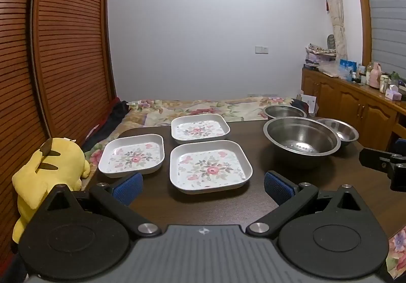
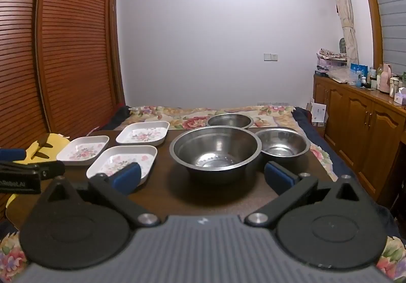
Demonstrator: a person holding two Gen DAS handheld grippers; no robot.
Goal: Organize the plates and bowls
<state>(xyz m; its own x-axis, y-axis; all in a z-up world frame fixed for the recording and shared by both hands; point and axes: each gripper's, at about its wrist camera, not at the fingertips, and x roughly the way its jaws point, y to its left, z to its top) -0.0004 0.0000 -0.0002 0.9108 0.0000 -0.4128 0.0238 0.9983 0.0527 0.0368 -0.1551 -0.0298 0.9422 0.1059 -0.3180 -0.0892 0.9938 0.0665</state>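
Observation:
Three square white plates with flower prints lie on the dark wooden table [image 1: 253, 206]: a near one [image 1: 210, 166], a left one [image 1: 132, 154] and a far one [image 1: 199, 128]. To their right stand three steel bowls: a large one [image 2: 215, 149], a small one [image 2: 282, 144] and a far one [image 2: 229, 120]. My left gripper [image 1: 203, 185] hovers open just in front of the near plate, holding nothing. My right gripper [image 2: 201, 177] is open in front of the large bowl, also holding nothing.
A yellow plush toy [image 1: 48, 176] sits off the table's left edge. A bed with a floral cover [image 1: 203, 107] lies behind the table. A wooden cabinet [image 2: 360, 125] with bottles stands at the right, and slatted wardrobe doors [image 1: 63, 54] at the left.

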